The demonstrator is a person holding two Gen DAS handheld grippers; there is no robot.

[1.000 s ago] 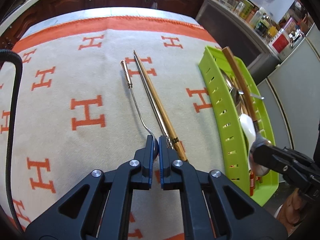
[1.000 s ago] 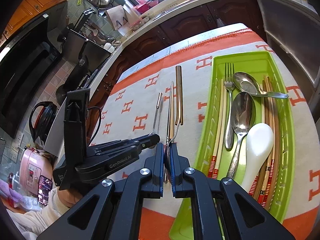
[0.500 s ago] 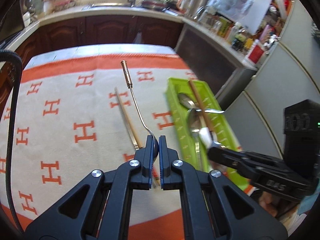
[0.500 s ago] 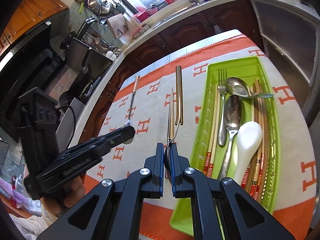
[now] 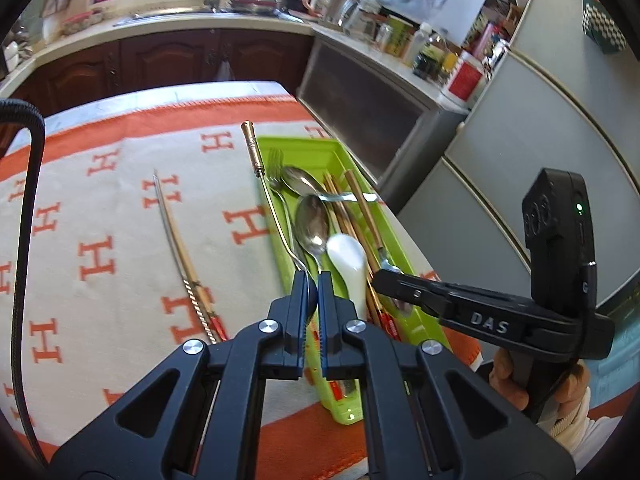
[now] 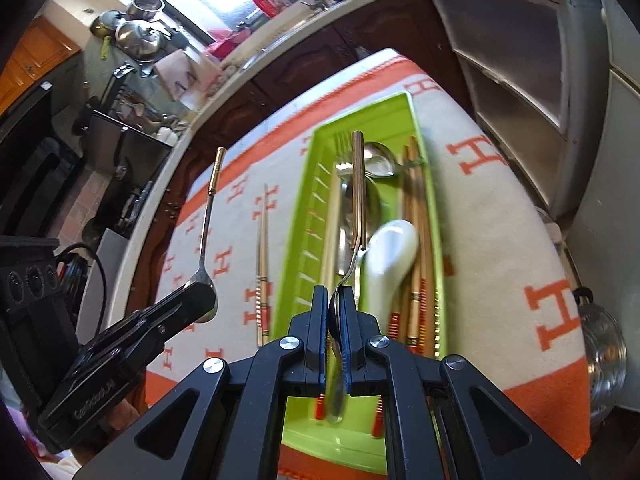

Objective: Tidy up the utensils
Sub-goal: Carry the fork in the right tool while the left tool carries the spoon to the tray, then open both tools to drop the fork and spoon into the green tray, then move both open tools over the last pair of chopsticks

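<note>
My left gripper (image 5: pixel 313 280) is shut on the bowl of a thin metal spoon (image 5: pixel 276 208) with a copper-coloured handle tip, held over the left rim of the green tray (image 5: pixel 308 146). In the right wrist view, the left gripper (image 6: pixel 202 296) and this thin spoon (image 6: pixel 208 208) hang left of the green tray (image 6: pixel 400 100). My right gripper (image 6: pixel 336 294) is shut on a wooden-handled spoon (image 6: pixel 358 184) above the tray. Its tip, the right gripper (image 5: pixel 380 276), reaches over the tray's near end. The tray holds a white ceramic spoon (image 6: pixel 390 248), metal spoons, a fork and chopsticks.
A pair of chopsticks (image 5: pixel 180 248) lies on the orange-and-cream cloth left of the tray. A steel pot (image 6: pixel 604 344) sits past the table's right edge. A refrigerator (image 5: pixel 520 140) and kitchen counters surround the table. A black cable (image 5: pixel 24 200) hangs at the left.
Both grippers have lifted their spoons off the cloth and carried them right, over the green tray. The pair of chopsticks stays on the cloth.
</note>
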